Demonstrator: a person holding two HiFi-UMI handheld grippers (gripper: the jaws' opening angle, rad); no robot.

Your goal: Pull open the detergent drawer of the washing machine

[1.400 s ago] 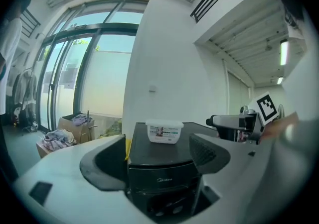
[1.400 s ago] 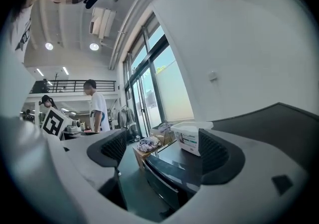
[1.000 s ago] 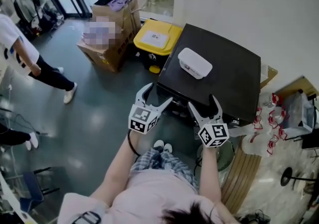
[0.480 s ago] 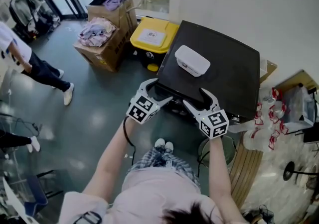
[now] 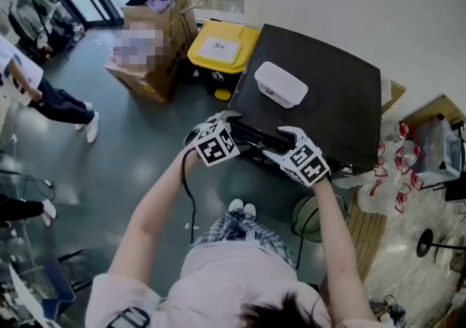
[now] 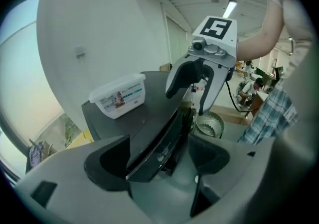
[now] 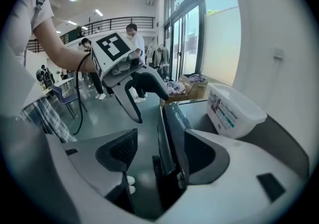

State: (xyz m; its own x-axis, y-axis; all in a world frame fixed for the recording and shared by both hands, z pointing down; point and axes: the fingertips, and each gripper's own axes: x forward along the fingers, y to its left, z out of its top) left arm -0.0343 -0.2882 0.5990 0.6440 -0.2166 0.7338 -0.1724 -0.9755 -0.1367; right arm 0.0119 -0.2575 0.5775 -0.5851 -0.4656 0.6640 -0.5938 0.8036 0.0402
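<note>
Running along the top of the washing machine's (image 5: pixel 320 93) front is a dark panel strip (image 5: pixel 256 138), and the detergent drawer belongs in that strip, though its outline cannot be told apart from the rest of the panel. Both grippers are at this front upper edge. The left gripper (image 5: pixel 222 121) is at the machine's front left corner; its jaws stand apart, one over the machine's top and one before its front, with the panel edge running between them and neither pad seen pressing on it. The right gripper (image 5: pixel 280 143) is further along the same edge toward the machine's right side. Its jaws have just been closing, yet a gap remains, and the panel edge lies between them without a visible squeeze. On the machine's black top, near its middle, rests a white lidded container (image 5: pixel 280 84). Just beside the machine's left side stands a yellow-lidded bin (image 5: pixel 220 49), with cardboard boxes (image 5: pixel 175 28) beyond it. Well apart from the machine, across the dark floor (image 5: pixel 138 166), a person (image 5: pixel 44 97) stands.
</note>
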